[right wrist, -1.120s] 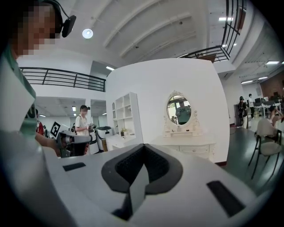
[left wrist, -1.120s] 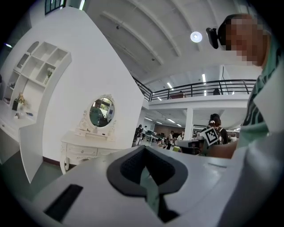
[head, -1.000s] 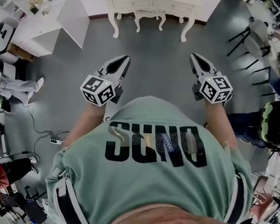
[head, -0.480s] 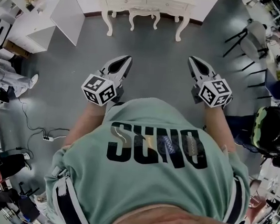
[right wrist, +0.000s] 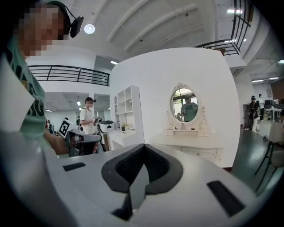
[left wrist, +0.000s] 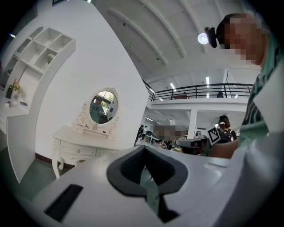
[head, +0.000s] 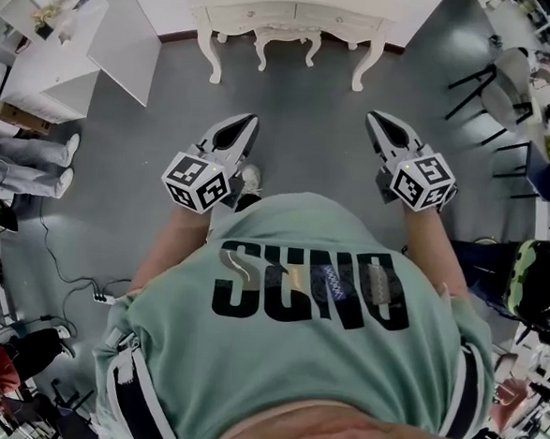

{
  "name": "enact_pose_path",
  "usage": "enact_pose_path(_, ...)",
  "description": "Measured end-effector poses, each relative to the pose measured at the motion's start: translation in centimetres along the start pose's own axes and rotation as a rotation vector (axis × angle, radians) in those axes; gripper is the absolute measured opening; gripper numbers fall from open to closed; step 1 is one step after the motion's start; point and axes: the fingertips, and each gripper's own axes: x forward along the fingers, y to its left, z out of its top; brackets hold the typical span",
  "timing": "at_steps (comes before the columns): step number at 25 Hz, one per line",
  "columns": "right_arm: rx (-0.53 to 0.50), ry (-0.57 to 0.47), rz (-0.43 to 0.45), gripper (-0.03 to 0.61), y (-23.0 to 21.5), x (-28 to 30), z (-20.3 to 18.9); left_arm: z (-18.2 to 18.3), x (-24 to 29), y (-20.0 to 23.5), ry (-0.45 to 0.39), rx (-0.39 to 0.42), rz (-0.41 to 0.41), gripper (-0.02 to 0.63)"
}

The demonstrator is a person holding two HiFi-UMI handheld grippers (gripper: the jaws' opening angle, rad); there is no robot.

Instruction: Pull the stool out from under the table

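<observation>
Stool (head: 288, 38) under the table (head: 364, 23) at 12 o'clock had drawn nearer, yet left gripper (head: 247, 121) and right gripper (head: 377, 120), jaws pressed together and empty, remained well short.

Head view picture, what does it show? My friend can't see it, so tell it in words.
A person in a green shirt holds the left gripper and right gripper, both shut and empty, over a grey floor. Ahead stands a white table with a stool tucked under it.
</observation>
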Motion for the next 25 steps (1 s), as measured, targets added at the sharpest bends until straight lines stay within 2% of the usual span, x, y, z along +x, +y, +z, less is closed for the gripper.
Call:
enact_pose_path(6, 0.017, -0.023, -0.047, -0.012, -3.1, 13.7, 4.4, 6.0, 5.7, 13.9, 0.021, 0.035, -0.072, -0.002)
enact_pose_path(11, 0.022, -0.035, -0.075, -0.012, -6.0, 22.2, 7.9, 10.5, 10.0, 22.3, 0.046, 0.055, -0.108, -0.002)
enact_pose_path(19, 0.081, 0.006, -0.092, -0.012, -13.0, 28.6, 7.3, 10.7, 17.3, 29.0, 0.100, 0.034, -0.111, -0.002)
enact_pose_path(25, 0.077, 0.020, -0.015, -0.012, -20.5, 33.0, 8.0, 11.0, 24.4, 32.1, 0.095, 0.037, -0.031, -0.002)
